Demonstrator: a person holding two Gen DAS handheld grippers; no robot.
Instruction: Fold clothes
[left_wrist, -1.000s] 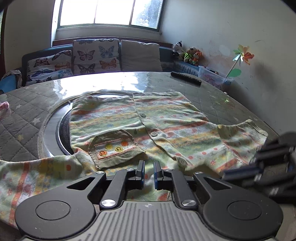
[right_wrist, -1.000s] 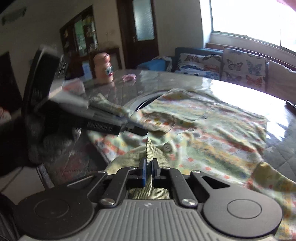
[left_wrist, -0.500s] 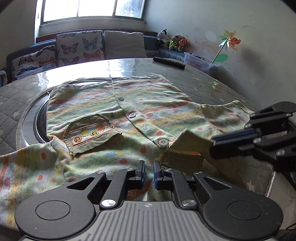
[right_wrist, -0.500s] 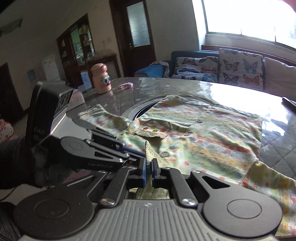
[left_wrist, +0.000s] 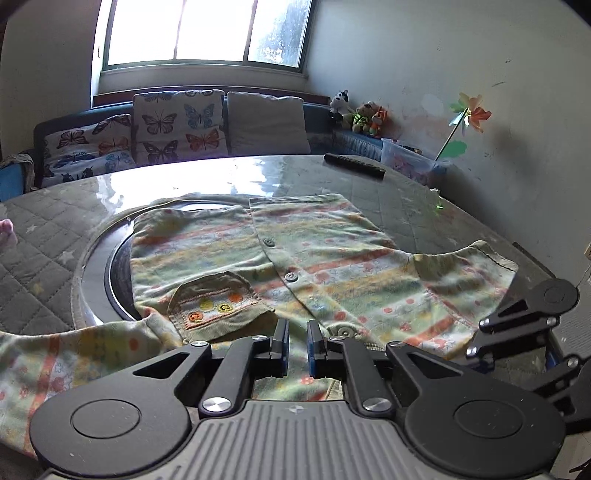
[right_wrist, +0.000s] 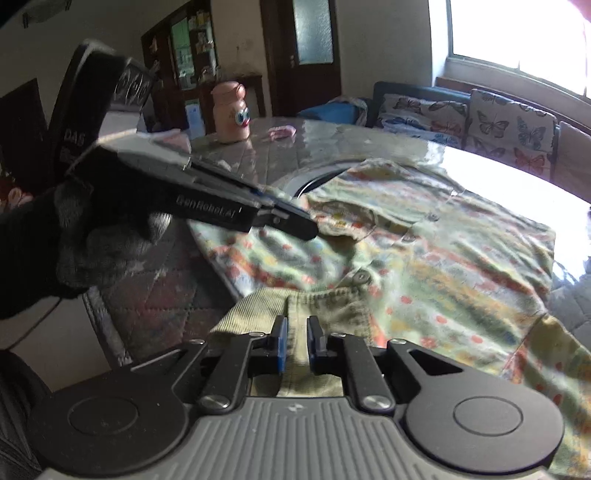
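Observation:
A striped, dotted children's cardigan (left_wrist: 295, 258) with buttons and a breast pocket (left_wrist: 218, 302) lies spread on the round table; it also shows in the right wrist view (right_wrist: 443, 266). My left gripper (left_wrist: 296, 343) hovers over its near edge with a small gap between the pads and nothing between them. My right gripper (right_wrist: 296, 343) has its pads slightly apart around the cardigan's ribbed hem (right_wrist: 295, 306), no longer pinching it. The left gripper's body (right_wrist: 221, 206) shows in the right wrist view, the right one's (left_wrist: 524, 317) in the left wrist view.
The table has a quilted cover (left_wrist: 37, 258) and a round inset ring (left_wrist: 107, 266). A black remote (left_wrist: 354, 166) lies at the far side. A pink jar with eyes (right_wrist: 231, 110) stands at the far left edge. A sofa with butterfly cushions (left_wrist: 177, 129) lies behind.
My right gripper has opened slightly and let go of the hem it was pinching. Both grippers have shifted over the cardigan's near edge; the lifted fold now lies flatter.

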